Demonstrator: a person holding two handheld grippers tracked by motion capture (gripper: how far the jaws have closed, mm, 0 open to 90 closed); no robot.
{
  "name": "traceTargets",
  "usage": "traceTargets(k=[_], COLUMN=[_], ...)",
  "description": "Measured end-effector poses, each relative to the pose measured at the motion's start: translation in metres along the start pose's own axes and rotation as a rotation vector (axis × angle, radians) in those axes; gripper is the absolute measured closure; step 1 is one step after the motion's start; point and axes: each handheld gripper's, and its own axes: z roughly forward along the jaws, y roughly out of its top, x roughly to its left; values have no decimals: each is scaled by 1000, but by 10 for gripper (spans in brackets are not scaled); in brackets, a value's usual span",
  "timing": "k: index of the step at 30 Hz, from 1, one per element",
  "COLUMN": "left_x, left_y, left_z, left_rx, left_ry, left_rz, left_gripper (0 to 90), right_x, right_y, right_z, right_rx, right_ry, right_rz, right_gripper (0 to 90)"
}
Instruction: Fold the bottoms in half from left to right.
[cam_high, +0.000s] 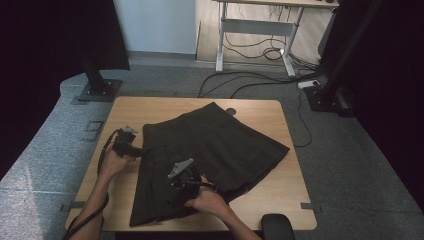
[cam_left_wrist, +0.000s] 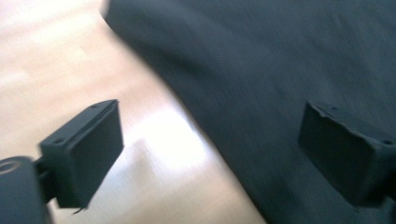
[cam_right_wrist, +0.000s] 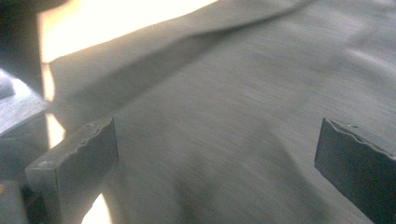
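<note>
A dark pleated skirt (cam_high: 210, 145) lies spread on the wooden table (cam_high: 280, 185). My left gripper (cam_high: 144, 150) sits at the skirt's left edge with its jaws wide apart. In the left gripper view (cam_left_wrist: 210, 149), one jaw hangs over bare wood (cam_left_wrist: 70, 60) and the other over the skirt (cam_left_wrist: 280, 70), with nothing pinched. My right gripper (cam_high: 176, 192) hovers over the skirt's lower middle. In the right gripper view (cam_right_wrist: 215, 158) its jaws stand wide open above the fabric (cam_right_wrist: 233, 93), gripping nothing.
A black padded object (cam_high: 277, 225) sits at the table's front right edge, and a round cable hole (cam_high: 230, 111) near the back edge. Black stands (cam_high: 97, 85) flank the table. Cables (cam_high: 250, 82) and a desk frame (cam_high: 255, 30) lie beyond.
</note>
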Motion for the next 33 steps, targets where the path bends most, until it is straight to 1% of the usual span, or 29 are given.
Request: traceTargets(k=[1,2,3,5,7,10,12,14,16,17,19,21,22,23,25,26,27,28,29,30,31,32,33], left_x=[2,4,7,11,15,19,21,23,24,24,25,26,25,25,22,20,21,21,21,21,20,19,18], left_y=[6,10,16,23,27,28,27,25,24,24,24,25,26,27,28,28,28,28,29,29,30,30,30], left_z=[2,4,7,12,17,23,27,31,33,34,36,39,42,44,51,57,58,59,60,61,61,61,59], left_rx=[6,10,10,16,23,31,29,21,12,3,-1,-4,-1,4,33,66,55,45,40,36,36,36,35], left_ry=[-1,0,3,-7,-8,-13,-20,-21,-19,-14,-18,-16,-15,-10,11,37,25,41,53,61,66,66,56], left_rz=[-4,-7,-13,-29,-39,-53,-64,-72,-61,-53,-56,-59,-58,-52,-33,-24,-45,-62,-75,-84,-90,-89,-77], left_gripper=[17,17,11,1,0,0,0,0,0,0,0,0,0,0,0,0,0,0,0,0,0,0,20], right_x=[9,9,12,24,35,50,57,63,70,72,74,73,71,70,65,64,62,61,59,54,54,51,49], right_y=[4,4,5,8,12,17,20,21,23,24,23,23,23,23,25,26,26,26,26,26,26,26,26], right_z=[7,7,10,16,21,31,40,51,65,69,76,78,79,79,77,76,74,73,71,68,68,66,66], right_rx=[7,7,6,9,9,28,51,77,98,110,143,138,122,120,115,110,111,108,103,98,98,92,84], right_ry=[22,22,32,63,89,117,118,110,109,94,42,35,34,30,20,20,20,20,18,9,9,3,-1], right_rz=[-22,-22,-26,-45,-67,-98,-125,-151,-172,-183,-203,-211,-204,-197,-188,-186,-181,-182,-179,-166,-166,-158,-155], right_gripper=[0,0,0,0,0,0,0,0,0,0,0,0,0,10,109,139,175,208,267,386,386,483,553])
